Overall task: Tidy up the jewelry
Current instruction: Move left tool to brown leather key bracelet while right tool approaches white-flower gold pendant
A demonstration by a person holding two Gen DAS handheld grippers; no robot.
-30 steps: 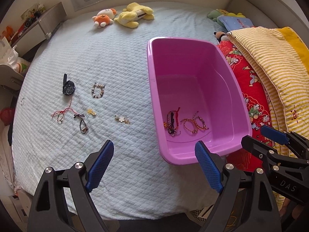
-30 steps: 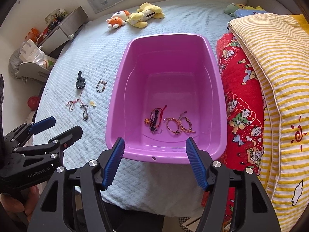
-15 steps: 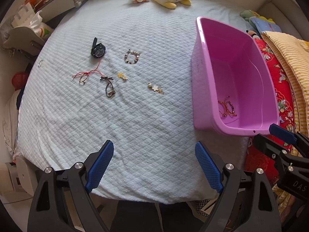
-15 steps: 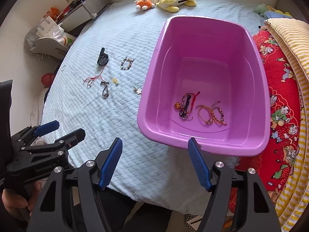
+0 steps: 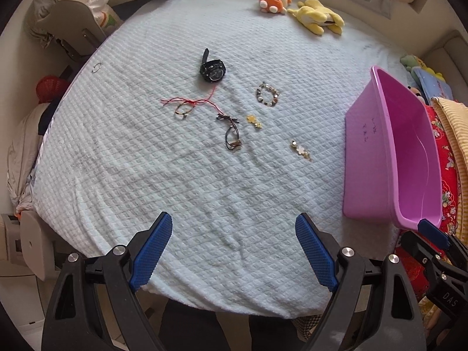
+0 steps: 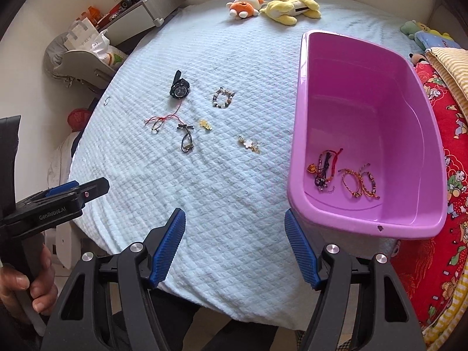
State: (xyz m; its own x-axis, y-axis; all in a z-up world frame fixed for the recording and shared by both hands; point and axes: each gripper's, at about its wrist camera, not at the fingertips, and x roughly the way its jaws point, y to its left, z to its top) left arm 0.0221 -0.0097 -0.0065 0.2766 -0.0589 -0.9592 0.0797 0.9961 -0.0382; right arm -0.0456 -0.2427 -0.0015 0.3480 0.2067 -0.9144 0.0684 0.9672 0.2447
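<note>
Loose jewelry lies on the pale blue bedspread (image 5: 146, 175): a black watch (image 5: 212, 70), a red string bracelet (image 5: 187, 105), a beaded bracelet (image 5: 267, 95), a dark cord bracelet (image 5: 232, 134), a small yellow charm (image 5: 253, 120) and a white flower charm (image 5: 300, 149). A pink tub (image 6: 371, 122) at the right holds several bracelets (image 6: 342, 175). My left gripper (image 5: 234, 248) and right gripper (image 6: 234, 242) are both open and empty, over the bed's near edge, well short of the jewelry.
Two plush toys (image 5: 298, 8) lie at the far edge of the bed. Red and yellow striped quilts (image 6: 444, 117) are piled right of the tub. A grey chair with bags (image 6: 84, 58) and a shelf (image 6: 140, 8) stand left of the bed.
Both grippers have swung left, away from the tub. The loose jewelry now sits ahead of the left gripper, and the tub has slid to the right of both views.
</note>
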